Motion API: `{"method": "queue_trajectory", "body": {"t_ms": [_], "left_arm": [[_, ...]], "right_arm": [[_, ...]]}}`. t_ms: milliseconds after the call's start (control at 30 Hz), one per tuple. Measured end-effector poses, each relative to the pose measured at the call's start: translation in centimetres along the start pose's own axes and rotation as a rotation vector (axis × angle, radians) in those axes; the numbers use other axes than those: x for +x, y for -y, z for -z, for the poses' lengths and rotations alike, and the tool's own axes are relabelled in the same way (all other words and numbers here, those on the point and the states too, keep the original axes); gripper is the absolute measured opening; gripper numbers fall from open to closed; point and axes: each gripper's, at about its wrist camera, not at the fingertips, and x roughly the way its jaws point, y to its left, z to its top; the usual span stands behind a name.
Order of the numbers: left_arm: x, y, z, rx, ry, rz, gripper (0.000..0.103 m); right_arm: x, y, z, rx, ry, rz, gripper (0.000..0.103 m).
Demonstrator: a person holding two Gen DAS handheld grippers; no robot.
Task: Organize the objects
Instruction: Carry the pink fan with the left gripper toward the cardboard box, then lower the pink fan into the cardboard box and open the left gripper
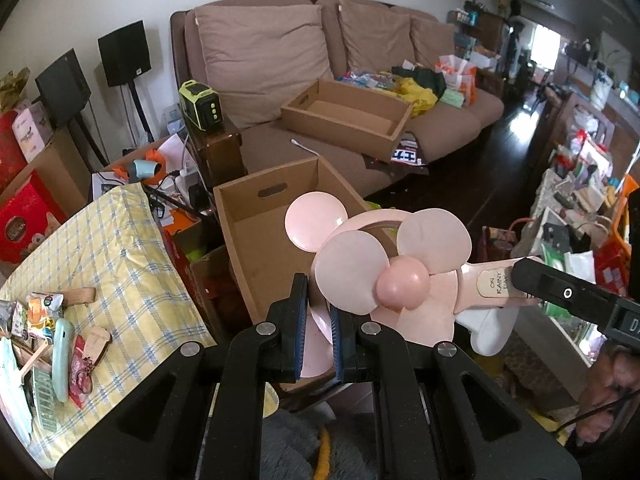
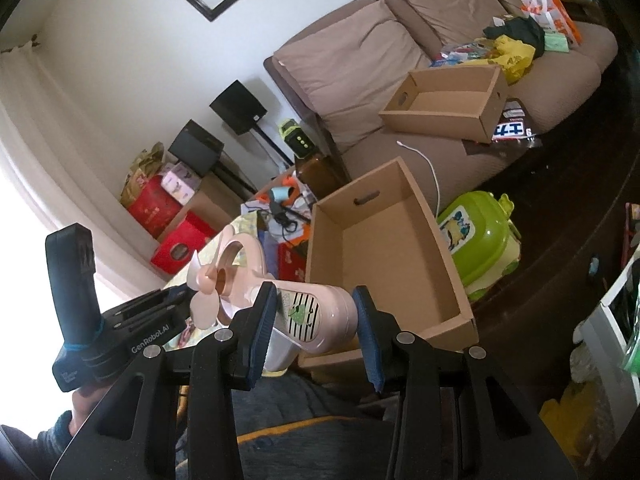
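A pink hand-held fan with round soft blades is held between both grippers, above the near end of an open cardboard box. My left gripper is shut on a lower pink blade. My right gripper is shut on the fan's handle, which bears a striped sticker. In the left wrist view one of the right gripper's fingers reaches the handle from the right. In the right wrist view the left gripper comes in from the left at the fan's head. The box holds nothing.
A second shallow cardboard box sits on the brown sofa beyond. A table with a yellow checked cloth at left carries snack packets and small items. A green plastic toy stands on the dark floor right of the box.
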Motion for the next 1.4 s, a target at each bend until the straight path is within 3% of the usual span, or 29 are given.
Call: {"method": "queue_trajectory", "body": {"t_ms": [267, 833, 1167, 1400], "left_arm": [[2.6, -0.6, -0.2, -0.047, -0.055, 0.061, 0.009], [5.6, 0.3, 0.4, -0.030, -0.100, 0.035, 0.009], [6.3, -1.1, 1.3, -0.049, -0.118, 0.030, 0.009], [7.1, -2.8, -0.1, -0.094, -0.087, 0.017, 0.010]], "right_arm": [[0.6, 1.1, 0.3, 0.003, -0.001, 0.027, 0.039], [2.7, 4.8, 1.4, 0.089, -0.026, 0.017, 0.039], [4.4, 3.9, 1.7, 0.061, -0.053, 0.044, 0.040], [6.4, 2.8, -0.6, 0.002, -0.053, 0.044, 0.040]]}}
